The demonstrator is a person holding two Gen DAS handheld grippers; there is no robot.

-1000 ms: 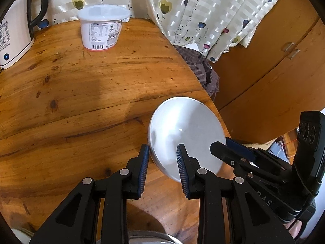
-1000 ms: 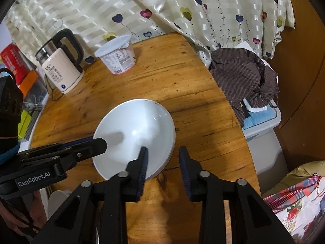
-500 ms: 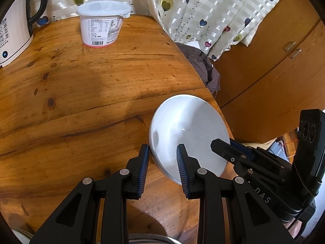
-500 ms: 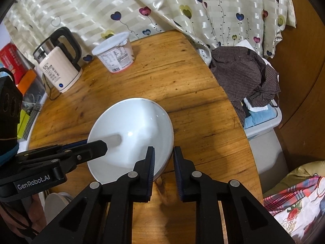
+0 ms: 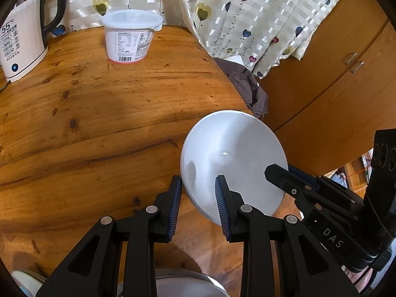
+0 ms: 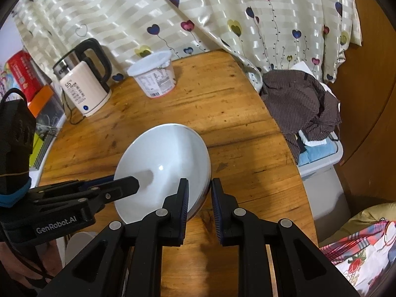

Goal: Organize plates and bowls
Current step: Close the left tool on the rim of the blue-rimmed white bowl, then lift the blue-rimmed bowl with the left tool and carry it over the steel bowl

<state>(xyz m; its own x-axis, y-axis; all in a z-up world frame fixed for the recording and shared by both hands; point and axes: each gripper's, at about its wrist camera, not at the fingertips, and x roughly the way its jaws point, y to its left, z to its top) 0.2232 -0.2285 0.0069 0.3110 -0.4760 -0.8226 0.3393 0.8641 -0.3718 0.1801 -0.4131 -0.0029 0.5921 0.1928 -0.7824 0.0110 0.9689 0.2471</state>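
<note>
A white bowl [image 5: 235, 158] is held tilted above the wooden table [image 5: 99, 123], near its right edge. My left gripper [image 5: 198, 198] straddles the bowl's near left rim, one finger inside and one outside, shut on it. My right gripper [image 6: 199, 198] has closed on the opposite rim of the bowl [image 6: 168, 163], one finger inside, one outside. Each gripper shows in the other's view, reaching into the bowl. Another white dish [image 5: 183, 284] sits below my left gripper at the frame's bottom edge.
A white lidded tub [image 5: 130, 38] and a cream electric kettle [image 5: 19, 42] stand at the table's far side by the heart-print curtain [image 6: 198, 12]. A bin with a brown shirt [image 6: 302, 101] stands off the table's right edge, by a wooden cabinet [image 5: 334, 74].
My right gripper's fingers closed onto the bowl's rim. The bowl tipped up steeper and rose off the table, held by both grippers.
</note>
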